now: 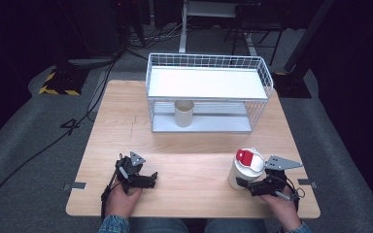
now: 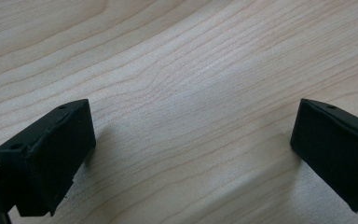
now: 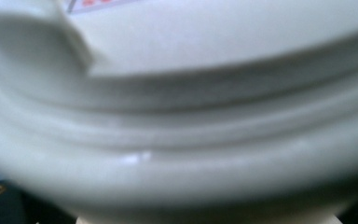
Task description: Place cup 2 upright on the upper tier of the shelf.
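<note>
At the lower right of the high view, the right gripper (image 1: 246, 185) sits against the base of a white tub (image 1: 244, 171) with a red-and-white lid. The tub stands upright on the counter (image 1: 189, 155), near its front edge. Whether the jaws are clamped on the tub cannot be told from that view. The right gripper view is blurred: the tub's (image 3: 177, 140) ribbed white rim spans the frame, very close to the camera. A scrap of red print on a label shows at the upper left there, too blurred to read.

At the lower left of the high view, the left gripper (image 1: 148, 180) rests low over the bare wood, held in the person's hand. In the left gripper view its jaws stand wide apart, with nothing but wood grain (image 2: 191, 93) between them.

Farther back, at the upper middle of the high view, a white wire rack (image 1: 209, 92) stands on the counter. A plain cream cup (image 1: 184, 113) stands upright on its lower level, under the white shelf. No writing shows on the cup or rack.
</note>
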A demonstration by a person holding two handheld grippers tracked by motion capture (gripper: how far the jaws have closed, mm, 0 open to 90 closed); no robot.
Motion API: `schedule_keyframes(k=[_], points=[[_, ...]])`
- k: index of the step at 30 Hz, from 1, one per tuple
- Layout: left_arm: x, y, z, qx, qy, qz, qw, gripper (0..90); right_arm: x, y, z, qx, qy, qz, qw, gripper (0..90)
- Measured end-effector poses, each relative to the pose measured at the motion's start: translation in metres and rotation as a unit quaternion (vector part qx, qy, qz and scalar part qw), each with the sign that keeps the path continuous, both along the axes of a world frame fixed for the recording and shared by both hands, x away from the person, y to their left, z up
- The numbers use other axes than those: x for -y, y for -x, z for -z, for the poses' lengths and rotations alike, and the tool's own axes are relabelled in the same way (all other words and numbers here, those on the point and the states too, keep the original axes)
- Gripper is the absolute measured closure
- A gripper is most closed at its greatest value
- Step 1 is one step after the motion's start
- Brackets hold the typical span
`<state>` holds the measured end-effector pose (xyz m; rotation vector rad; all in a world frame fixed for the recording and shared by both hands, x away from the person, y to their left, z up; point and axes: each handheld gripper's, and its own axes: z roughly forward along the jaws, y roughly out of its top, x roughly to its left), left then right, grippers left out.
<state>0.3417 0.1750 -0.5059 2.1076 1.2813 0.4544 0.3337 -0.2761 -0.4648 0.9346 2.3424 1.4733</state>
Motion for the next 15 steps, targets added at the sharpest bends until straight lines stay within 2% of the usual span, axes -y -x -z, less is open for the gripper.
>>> schedule_keyframes(k=[4,15], points=[[0.0,0.0001,0.0001,0.0,0.001,0.0,1.0,0.4,-0.0033,-0.0018,0.0021,0.003,-0.004,0.0,1.0,7.8],[-0.0001,0.0001,0.0002,0.0,0.001,0.0,1.0,0.5,-0.0055,0.0036,0.0036,0.038,0.001,0.014,0.9992,11.6]])
